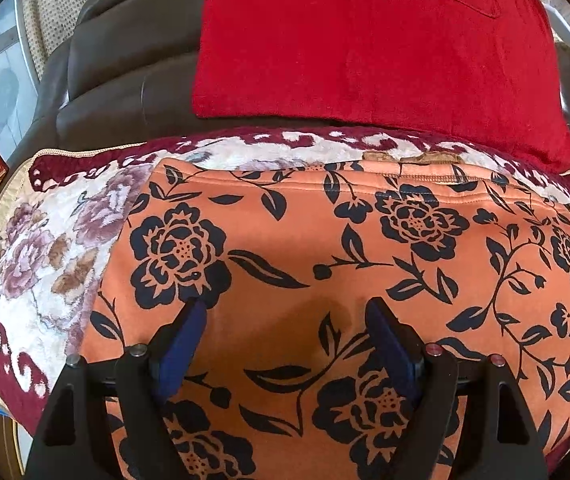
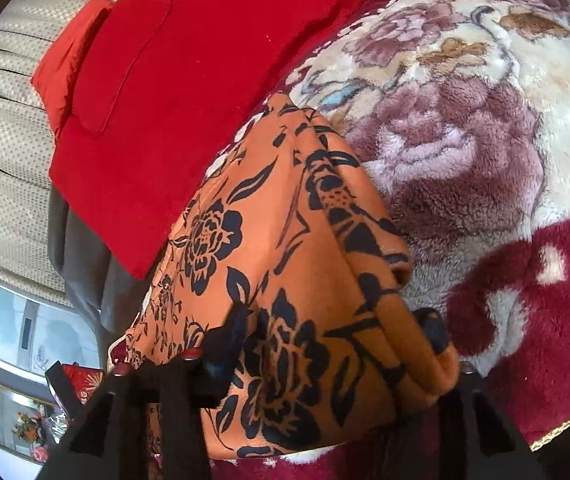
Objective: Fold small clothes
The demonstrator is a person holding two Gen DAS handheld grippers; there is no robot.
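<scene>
Left wrist view: orange floral garment (image 1: 325, 240) lies flat across centre and lower frame on the plush floral blanket (image 1: 33, 248). Left tongs (image 1: 285, 312) stand apart, hovering over the cloth at lower centre, nothing between the blue pads. Red cushion (image 1: 365, 40) fills upper centre, just beyond the garment's far hem.

Right wrist view: garment (image 2: 277, 248) folded, its doubled edge running from centre to lower right. Right tongs (image 2: 333, 328) straddle that folded edge at lower centre; clamped or not, cannot tell. Blanket (image 2: 485, 160) at right.
</scene>
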